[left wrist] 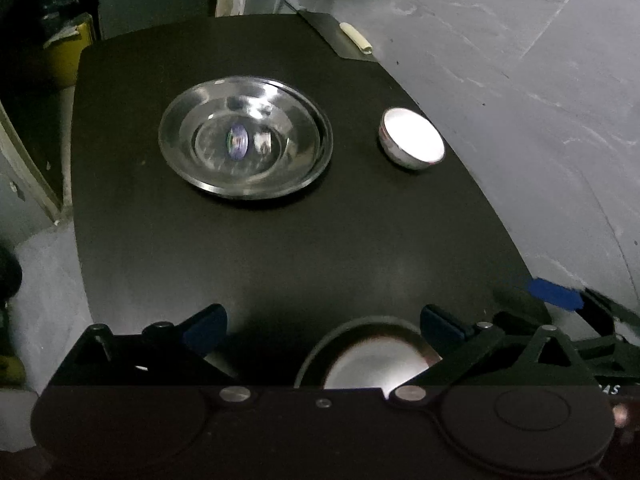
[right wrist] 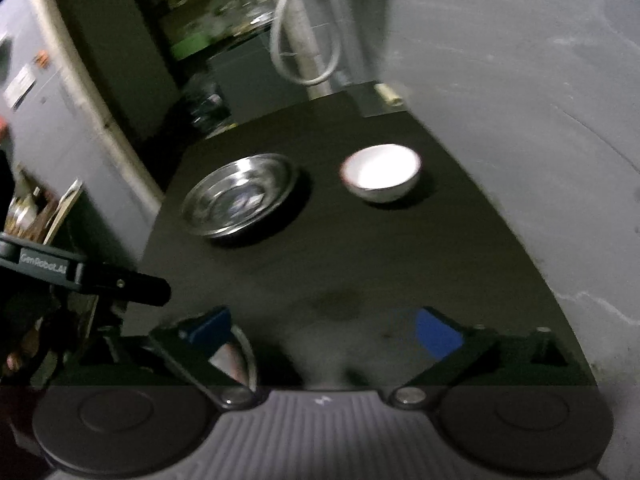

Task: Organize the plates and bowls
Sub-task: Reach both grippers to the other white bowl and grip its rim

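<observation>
In the left wrist view the left gripper [left wrist: 322, 330] stands with its jaws spread wide, the blue pads at lower left and lower right of the frame, gripping nothing. Between and below the pads, at the bottom centre, lies a near bowl [left wrist: 376, 360] with a pale inside and a dark rim; the pads stand apart from it. It rests on a black table [left wrist: 280, 248]. Further up, left of centre, sits a steel plate [left wrist: 245, 138] with a blurred sticker in its middle. To its right, near the table's right edge and well apart from the plate, stands a small white bowl [left wrist: 412, 139]. At the lower right edge the tip of the other gripper shows a blue pad.

In the right wrist view the right gripper [right wrist: 324, 334] is likewise spread wide, with bare table [right wrist: 360, 264] between its pads and nothing held. By its left pad, at lower left, a curved rim of a dish [right wrist: 236, 356] peeks out; what it is I cannot tell. The plate [right wrist: 239, 196] sits left of centre, the white bowl [right wrist: 381, 173] to its right, apart from it. At the left edge is the left gripper's black body. A grey wall [right wrist: 520, 100] fills the right side.
</observation>
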The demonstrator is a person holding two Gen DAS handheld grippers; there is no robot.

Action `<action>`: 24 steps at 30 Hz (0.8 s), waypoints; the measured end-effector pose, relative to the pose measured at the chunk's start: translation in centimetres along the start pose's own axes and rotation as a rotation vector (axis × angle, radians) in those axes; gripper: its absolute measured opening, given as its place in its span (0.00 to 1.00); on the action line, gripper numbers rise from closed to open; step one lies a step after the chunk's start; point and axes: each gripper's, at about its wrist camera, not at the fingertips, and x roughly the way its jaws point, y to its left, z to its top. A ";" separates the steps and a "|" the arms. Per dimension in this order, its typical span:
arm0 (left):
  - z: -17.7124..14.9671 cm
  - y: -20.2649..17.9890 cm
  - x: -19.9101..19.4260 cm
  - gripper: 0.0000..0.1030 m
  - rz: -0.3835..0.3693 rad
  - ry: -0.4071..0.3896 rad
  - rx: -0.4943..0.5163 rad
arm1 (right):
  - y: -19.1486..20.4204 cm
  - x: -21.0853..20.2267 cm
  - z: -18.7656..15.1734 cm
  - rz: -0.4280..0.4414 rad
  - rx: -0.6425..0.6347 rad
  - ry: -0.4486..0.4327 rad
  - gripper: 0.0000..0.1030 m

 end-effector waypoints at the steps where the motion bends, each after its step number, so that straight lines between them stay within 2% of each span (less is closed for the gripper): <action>1: 0.5 -0.2 0.3 0.99 0.005 -0.002 0.002 | -0.6 0.2 0.1 -0.007 0.025 -0.009 1.00; 6: 3.8 -1.8 2.3 0.99 0.025 -0.019 0.052 | -3.1 2.1 0.6 -0.128 0.122 -0.020 1.00; 11: 8.1 -4.2 4.6 0.99 0.069 -0.058 0.189 | -4.8 4.6 2.2 -0.222 0.179 -0.041 1.00; 15: 11.5 -6.0 7.3 0.99 0.094 -0.077 0.289 | -5.4 6.6 4.0 -0.239 0.211 -0.093 1.00; 18: 13.9 -6.8 9.7 0.99 0.106 -0.077 0.328 | -5.7 8.2 5.1 -0.256 0.223 -0.125 1.00; 24: 16.4 -7.9 13.0 0.99 0.140 -0.085 0.396 | -6.3 11.2 7.0 -0.281 0.212 -0.152 0.99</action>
